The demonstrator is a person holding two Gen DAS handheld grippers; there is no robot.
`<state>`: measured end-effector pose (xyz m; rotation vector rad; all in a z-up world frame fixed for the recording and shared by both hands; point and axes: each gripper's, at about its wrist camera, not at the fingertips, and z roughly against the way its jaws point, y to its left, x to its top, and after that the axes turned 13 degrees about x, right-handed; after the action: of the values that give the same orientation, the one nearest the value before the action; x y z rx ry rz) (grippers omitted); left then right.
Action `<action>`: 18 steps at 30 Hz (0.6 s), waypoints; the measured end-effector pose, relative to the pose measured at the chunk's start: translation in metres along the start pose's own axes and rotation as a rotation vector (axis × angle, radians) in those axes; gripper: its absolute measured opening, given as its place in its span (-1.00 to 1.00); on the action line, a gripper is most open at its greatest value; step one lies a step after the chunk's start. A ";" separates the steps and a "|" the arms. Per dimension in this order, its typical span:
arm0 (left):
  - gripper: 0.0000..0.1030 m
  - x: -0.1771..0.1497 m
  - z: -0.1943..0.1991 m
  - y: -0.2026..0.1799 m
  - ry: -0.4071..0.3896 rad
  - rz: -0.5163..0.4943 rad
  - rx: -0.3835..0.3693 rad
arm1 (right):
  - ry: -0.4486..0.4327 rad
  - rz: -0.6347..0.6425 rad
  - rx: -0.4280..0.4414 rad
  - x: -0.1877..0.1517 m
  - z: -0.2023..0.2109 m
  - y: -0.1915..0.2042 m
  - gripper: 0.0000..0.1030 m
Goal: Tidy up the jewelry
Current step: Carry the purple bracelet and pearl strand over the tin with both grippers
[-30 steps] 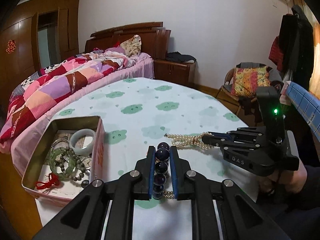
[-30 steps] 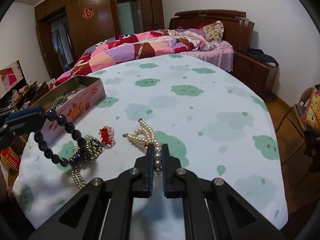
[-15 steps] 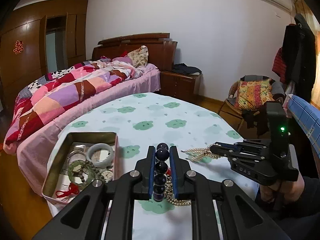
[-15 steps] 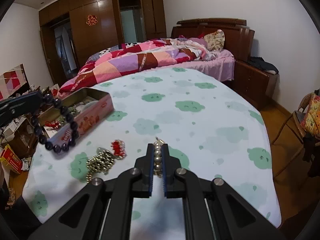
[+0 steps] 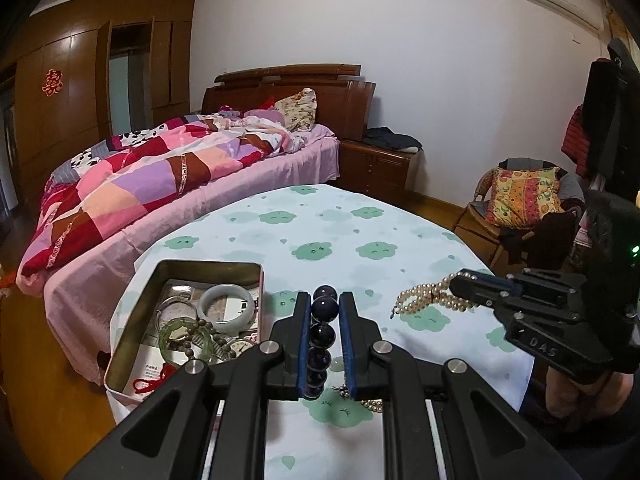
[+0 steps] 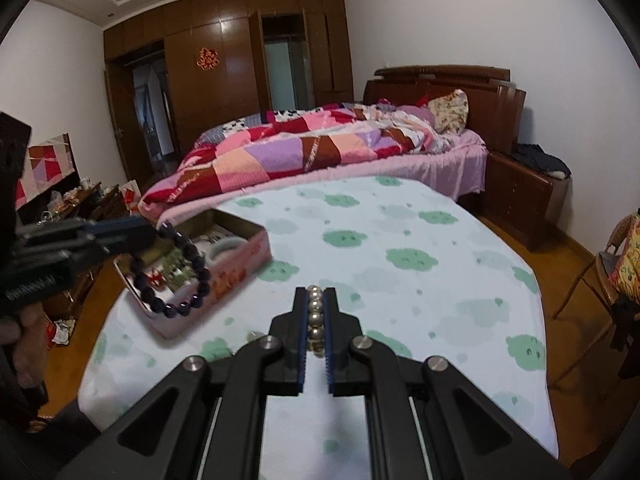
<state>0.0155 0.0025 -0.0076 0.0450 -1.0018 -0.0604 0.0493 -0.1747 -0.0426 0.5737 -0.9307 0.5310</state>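
Since a second ago both grippers have lifted off the white tablecloth with green cloud prints [image 5: 344,216], and the beads that trailed on the cloth now hang clear of it. At the left, the open pink-sided metal tin [image 5: 132,320] sits near the table's edge, holding a pale jade bangle [image 5: 227,303], a green bangle [image 5: 184,338] and a red knotted cord [image 5: 154,380] (other small pieces inside are too jumbled to name). Just right of the tin, the left gripper [image 5: 325,304] is clamped on a dark purple round-bead bracelet [image 5: 322,336], whose loop dangles in front of the tin in the right wrist view [image 6: 172,276]. A gold bead strand [image 5: 370,404] lies on the cloth beneath that gripper. Further right, the right gripper [image 6: 315,294] pinches a cream pearl strand [image 5: 424,298] tight between its pads, the loops drooping from its tip above the cloth.
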 end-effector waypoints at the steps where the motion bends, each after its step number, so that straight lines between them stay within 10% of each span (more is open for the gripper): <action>1: -0.74 0.001 0.000 0.001 0.000 0.001 0.005 | -0.009 0.005 0.004 0.004 0.001 0.003 -0.83; 18: -0.74 0.013 -0.008 0.047 -0.004 0.030 0.090 | -0.057 0.101 0.093 0.053 -0.022 0.047 -0.83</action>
<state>0.0304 0.0488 0.0023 0.1118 -1.0086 0.0123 0.0578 -0.1167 0.0025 0.6307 -0.9966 0.6546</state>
